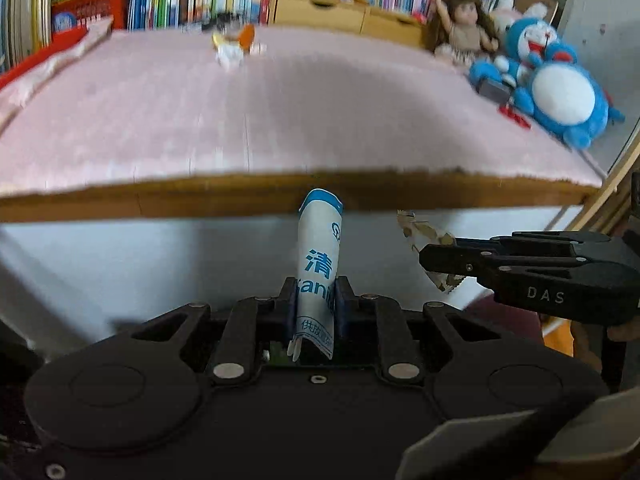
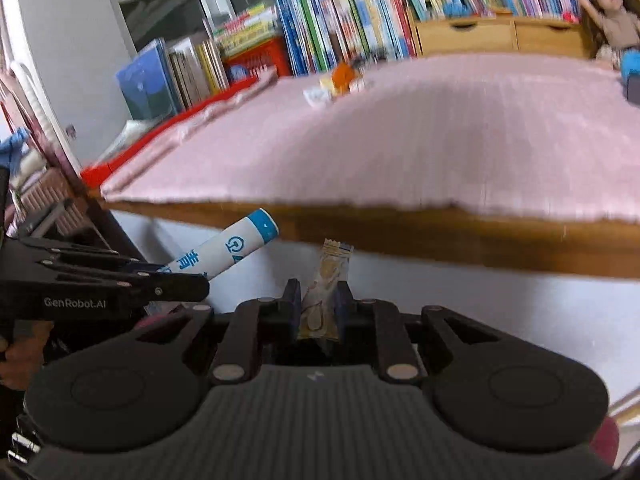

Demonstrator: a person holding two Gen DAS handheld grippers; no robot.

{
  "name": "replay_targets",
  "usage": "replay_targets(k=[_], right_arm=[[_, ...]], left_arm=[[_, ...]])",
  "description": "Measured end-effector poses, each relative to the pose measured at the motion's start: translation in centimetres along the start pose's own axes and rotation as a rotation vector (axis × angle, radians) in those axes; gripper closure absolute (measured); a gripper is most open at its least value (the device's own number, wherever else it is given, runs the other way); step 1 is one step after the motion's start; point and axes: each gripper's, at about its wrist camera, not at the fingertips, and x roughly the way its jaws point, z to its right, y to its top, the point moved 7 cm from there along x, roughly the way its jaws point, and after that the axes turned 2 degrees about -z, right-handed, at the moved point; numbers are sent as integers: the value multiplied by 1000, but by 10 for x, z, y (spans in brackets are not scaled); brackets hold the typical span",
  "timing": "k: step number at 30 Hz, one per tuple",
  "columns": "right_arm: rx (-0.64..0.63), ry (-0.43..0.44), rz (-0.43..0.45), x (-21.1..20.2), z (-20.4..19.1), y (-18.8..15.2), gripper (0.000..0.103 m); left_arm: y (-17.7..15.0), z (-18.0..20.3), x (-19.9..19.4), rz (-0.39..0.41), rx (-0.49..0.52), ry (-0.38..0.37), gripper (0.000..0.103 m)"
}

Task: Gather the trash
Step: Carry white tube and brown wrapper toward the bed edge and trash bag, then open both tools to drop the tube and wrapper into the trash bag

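Below the pink ribbed tablecloth, left fingers pinch a rolled paper bag, right fingers a crinkly wrapper

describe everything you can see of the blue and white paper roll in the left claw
The blue and white paper roll is a printed sheet or bag rolled into a loose tube, white with a blue band at its top and blue characters and letters down its side. It looks like thin paper, creased and frayed at the lower end. It stands nearly upright, clamped near its bottom by the left claw, in front of the table edge, below the pink tablecloth.

Soft indoor daylight, motion blur across background, fisheye bending at edges
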Motion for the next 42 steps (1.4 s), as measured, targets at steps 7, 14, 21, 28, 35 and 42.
replay_targets(k=[7,14,21,28,35,42], right_arm=[[55,-14,-108,24,10,-37,81],[93,-18,-175,44,15,-60,80],[97,-14,-175,46,15,-60,79],[79,-13,-175,47,13,-56,76],[75,-8,-176,46,12,-57,56],[77,-10,-171,44,12,-55,49]], left_arm=[[-23,-1,23,-105,18,32,85],[-41,-8,49,-202,-5,73,85],[-44,-11,57,-226,-2,88,83],[-43,-11,61,-237,1,91,77],[-43,-9,63,-238,5,97,69],[-39,-8,61,-225,9,106,59]])
